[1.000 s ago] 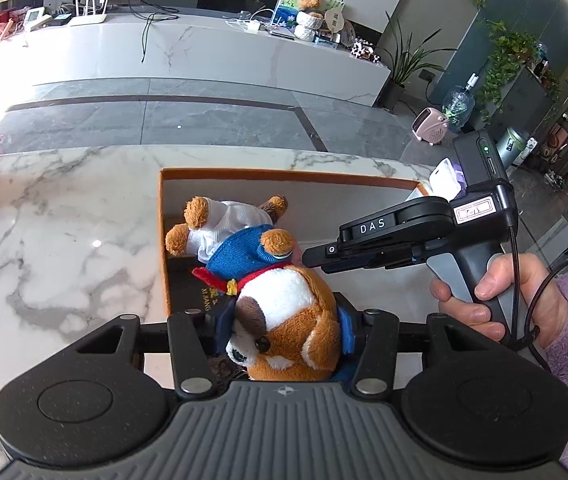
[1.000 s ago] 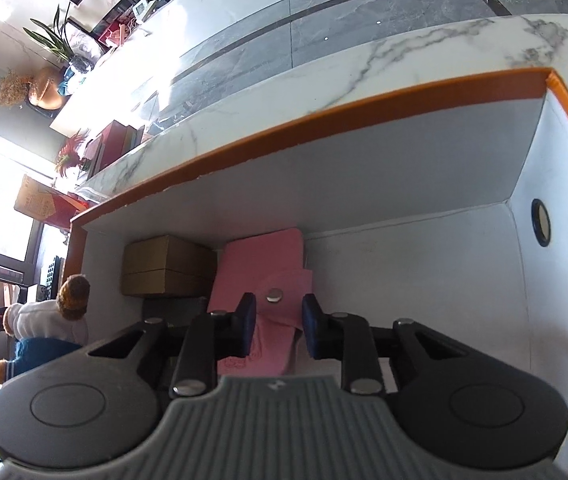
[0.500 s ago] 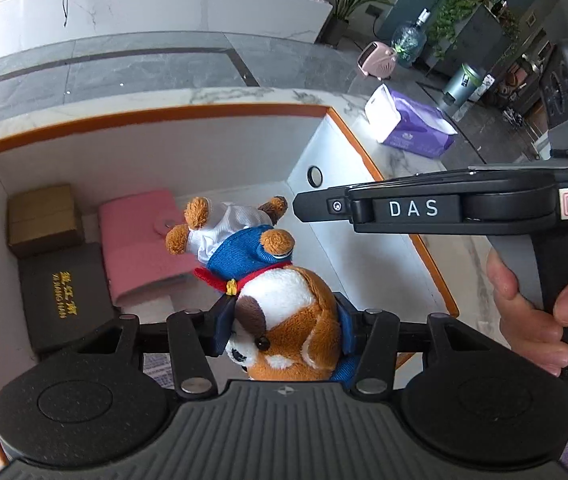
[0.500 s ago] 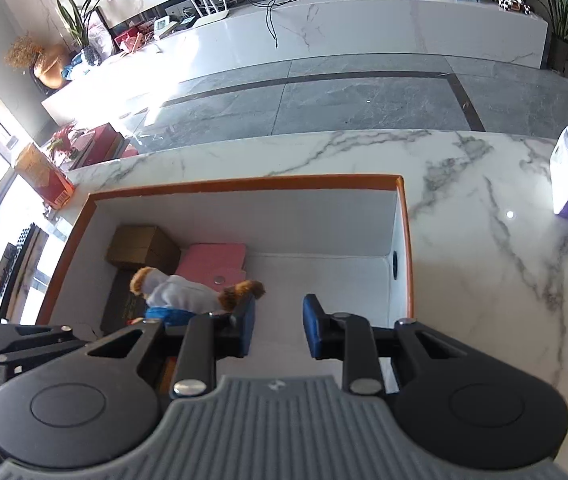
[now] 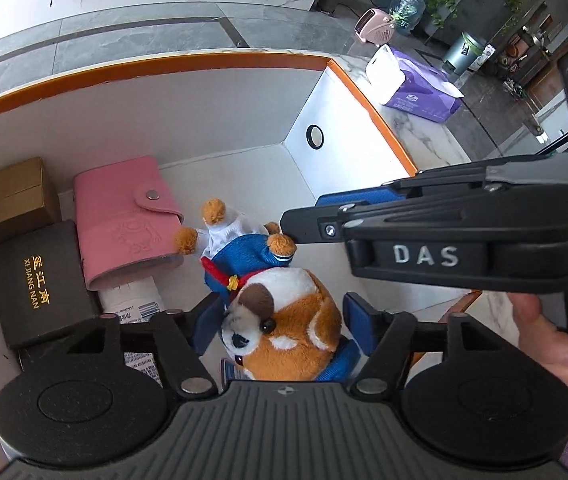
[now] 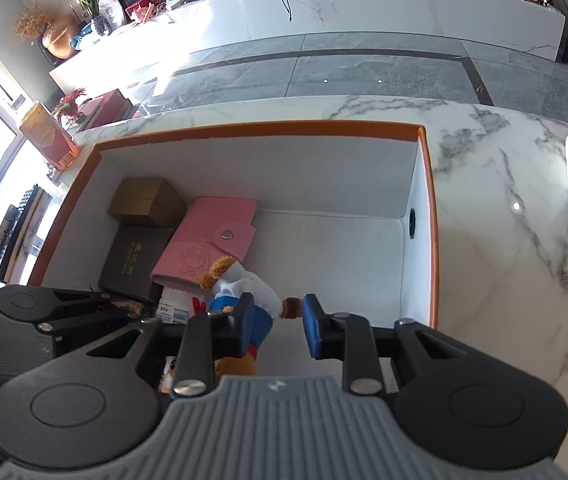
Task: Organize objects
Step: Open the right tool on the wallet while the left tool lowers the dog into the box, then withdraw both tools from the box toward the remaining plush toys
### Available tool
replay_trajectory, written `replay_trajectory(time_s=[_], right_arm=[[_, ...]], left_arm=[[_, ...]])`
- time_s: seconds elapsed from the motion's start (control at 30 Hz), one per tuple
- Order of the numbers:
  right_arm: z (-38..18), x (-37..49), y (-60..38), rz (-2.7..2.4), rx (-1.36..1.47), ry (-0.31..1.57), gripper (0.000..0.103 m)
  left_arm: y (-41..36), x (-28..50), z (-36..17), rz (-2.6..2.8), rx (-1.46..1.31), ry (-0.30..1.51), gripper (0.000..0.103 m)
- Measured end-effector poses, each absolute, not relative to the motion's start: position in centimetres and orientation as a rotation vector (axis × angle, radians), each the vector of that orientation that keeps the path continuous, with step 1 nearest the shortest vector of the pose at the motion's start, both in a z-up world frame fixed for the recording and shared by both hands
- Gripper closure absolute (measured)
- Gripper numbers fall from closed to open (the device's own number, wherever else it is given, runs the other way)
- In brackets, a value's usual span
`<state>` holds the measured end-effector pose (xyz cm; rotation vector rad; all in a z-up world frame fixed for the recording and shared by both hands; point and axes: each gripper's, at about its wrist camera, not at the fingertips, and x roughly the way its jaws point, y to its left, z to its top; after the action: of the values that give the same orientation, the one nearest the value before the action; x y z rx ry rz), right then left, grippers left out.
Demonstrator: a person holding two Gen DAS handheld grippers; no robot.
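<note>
A plush dog (image 5: 280, 316) in a blue and white sailor outfit hangs head-first inside the white, orange-rimmed box (image 5: 212, 60). My left gripper (image 5: 280, 320) has its blue pads spread beside the dog's head, with a visible gap on each side. My right gripper (image 6: 276, 326) is open and empty above the box, right beside the dog's feet (image 6: 240, 288); it also shows in the left wrist view (image 5: 424, 236). In the box lie a pink wallet (image 5: 124, 216), a black box (image 5: 40, 280) and a gold box (image 5: 14, 198).
The box (image 6: 428, 216) sits on a white marble table (image 6: 516, 264). A purple tissue pack (image 5: 416, 84) lies to its right. A red carton (image 6: 50, 136) stands at the table's far left. A white paper packet (image 5: 136, 304) lies under the wallet.
My left gripper has lowered the plush dog deeper into the box and its jaws have widened. My right gripper has drawn back upward out of the box, away from the pink wallet.
</note>
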<state>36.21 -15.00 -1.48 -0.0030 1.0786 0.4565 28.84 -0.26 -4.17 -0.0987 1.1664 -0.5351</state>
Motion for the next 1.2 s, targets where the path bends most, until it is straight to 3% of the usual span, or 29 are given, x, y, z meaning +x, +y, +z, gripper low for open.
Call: replay_trajectory(time_s=[0.13,0.23,0.37,0.6,0.93,1.2], right_arm=[[-2.5,36.5,-15.0,0.449,0.002,1.116,0.077],[-3.5,36.8,-14.9,0.454,0.012,1.167,0.08],[-4.5,36.4,-13.9,0.444,-0.039,1.191,0.082],[-3.4,35.5,-14.3,0.438,-0.061,1.146,0.08],[2.8,26.9,-15.5,0.574,-0.004,0.955,0.066],[2.3,19.9,-15.1,0.64,0.025,0.937,0.061]], left_arm=[[0.6,28.2,-3.5,-0.526,-0.111,1.161,0.022],[1.2,27.6,-2.8,-0.505,-0.1,1.147,0.043],[0.8,27.6,-3.2,-0.471,-0.06,1.174,0.063],[2.1,26.0,-2.0,-0.433,-0.11,1.126,0.064],[4.8,17.4,3.7,-0.36,-0.129,0.979,0.062],[6.9,11.2,3.0,-0.2,-0.119,0.97,0.062]])
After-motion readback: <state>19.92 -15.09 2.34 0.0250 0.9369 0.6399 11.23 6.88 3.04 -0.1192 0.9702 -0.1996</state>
